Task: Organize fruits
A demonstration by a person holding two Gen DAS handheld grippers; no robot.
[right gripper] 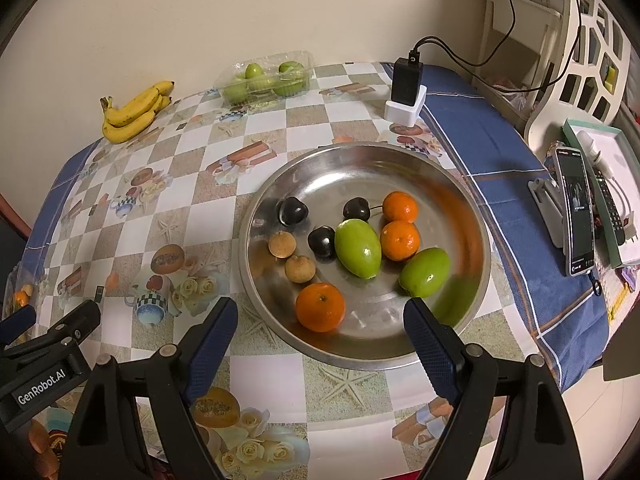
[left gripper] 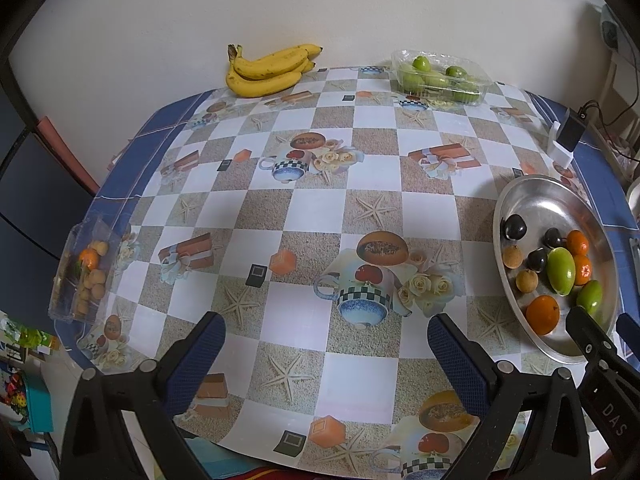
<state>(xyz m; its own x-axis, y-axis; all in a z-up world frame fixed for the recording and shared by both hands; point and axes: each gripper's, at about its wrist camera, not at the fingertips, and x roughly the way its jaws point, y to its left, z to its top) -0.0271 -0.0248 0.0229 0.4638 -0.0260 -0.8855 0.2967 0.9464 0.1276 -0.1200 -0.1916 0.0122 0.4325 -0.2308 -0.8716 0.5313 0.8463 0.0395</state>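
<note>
A round steel plate holds three oranges, two green fruits, three dark cherries and two small brown fruits. The nearest orange lies close to the plate's front rim. My right gripper is open just above that rim, with nothing between its fingers. Over the patterned tablecloth, left of the plate, my left gripper is open and empty too. At the far edge lie a bunch of bananas and a clear box of green fruits.
A clear box with an orange and small brown fruits sits at the table's left edge. A black charger on a white stand is behind the plate. A phone on a holder and a remote lie on the right.
</note>
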